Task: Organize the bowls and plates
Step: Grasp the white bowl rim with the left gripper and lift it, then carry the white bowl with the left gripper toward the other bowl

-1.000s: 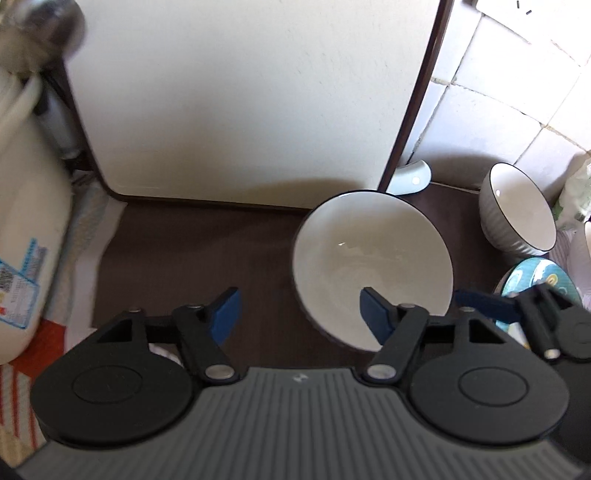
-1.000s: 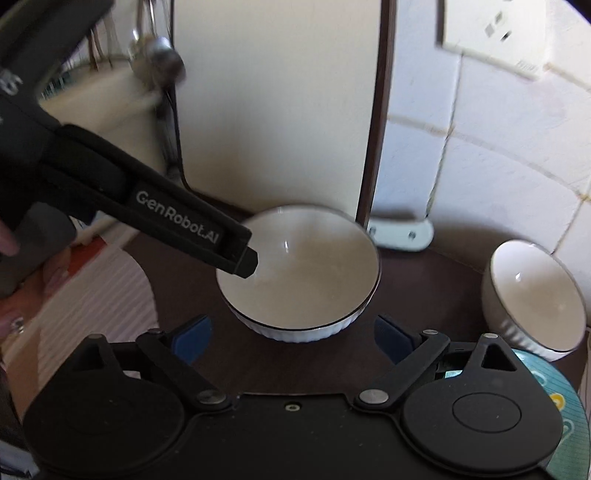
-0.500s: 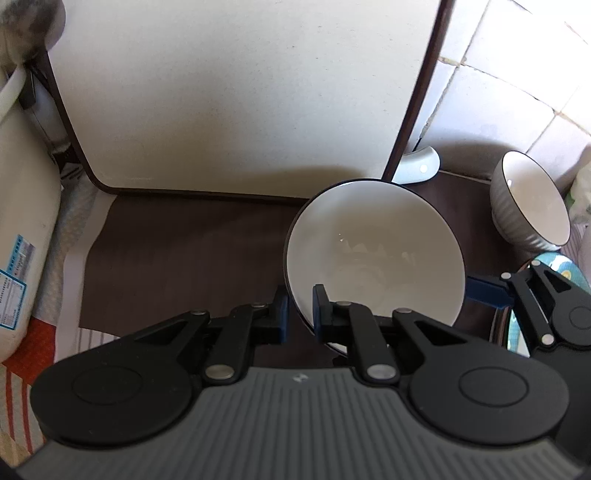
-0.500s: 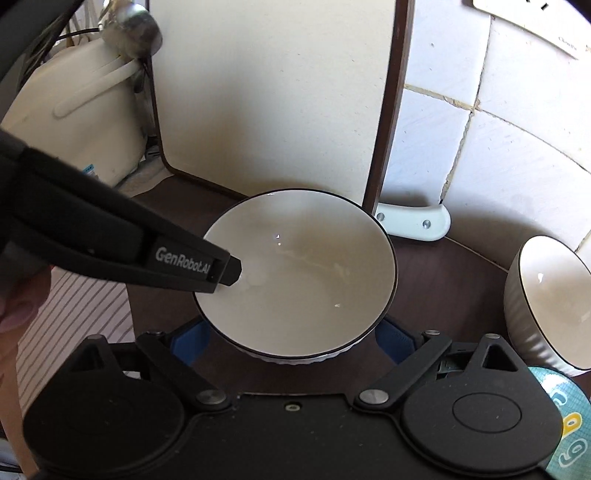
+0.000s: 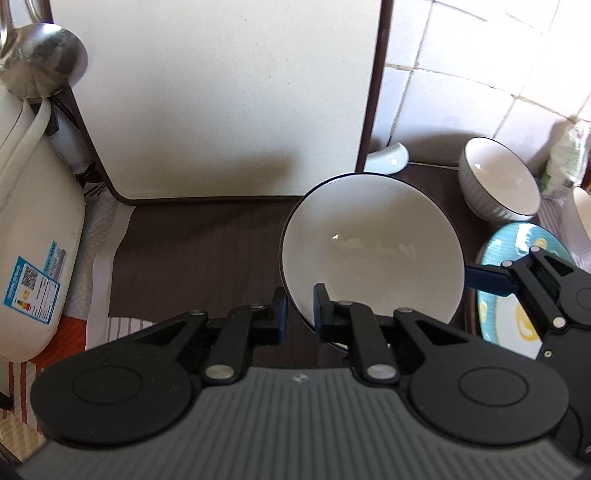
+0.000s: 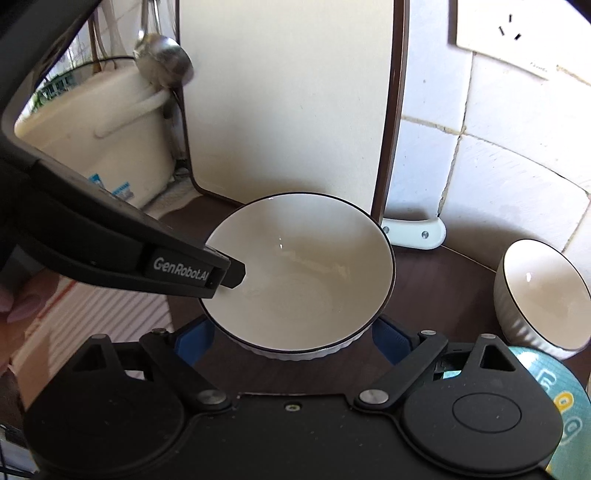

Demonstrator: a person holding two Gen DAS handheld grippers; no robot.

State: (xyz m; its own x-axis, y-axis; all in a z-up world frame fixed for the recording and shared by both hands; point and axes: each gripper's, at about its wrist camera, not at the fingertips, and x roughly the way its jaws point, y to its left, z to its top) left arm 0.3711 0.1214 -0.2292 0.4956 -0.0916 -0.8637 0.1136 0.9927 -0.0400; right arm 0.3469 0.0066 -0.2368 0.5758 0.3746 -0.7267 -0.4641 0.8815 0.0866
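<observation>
My left tool [image 5: 298,312] is pinching the near-left rim of the big bowl [image 5: 373,247], one blue pad inside the rim, one outside. From the right wrist view the bowl [image 6: 299,273] looks tilted, raised on my left tool's side, its ribbed underside showing at the near edge; I cannot tell whether it touches the mat. My left tool [image 6: 231,273] comes in from the left there, tip on the rim.

My right tool [image 6: 291,341] is spread wide, blue pads either side of the bowl's near edge, not touching it that I can see. In the left view the right tool [image 5: 491,278] sits just right of the bowl, over the plate.

Bowl is over the brown mat [image 5: 192,254] on the worktop, just in front of the upright cream board [image 5: 229,96] with the dark edge. Small bowl [image 5: 498,177] stands right of the big bowl, apart from it, near the tiled wall [image 5: 461,66]; same small bowl [image 6: 539,299] in the right view. Teal patterned plate [image 5: 517,280] lies right of the big bowl, in front of the small bowl, partly under my right tool.

Left of the board: white appliance [image 5: 33,229] with a blue label, steel ladle [image 5: 40,59] above it. White bracket [image 6: 413,232] at the wall behind the bowl. Wall socket [image 6: 506,33] above and right of it.
</observation>
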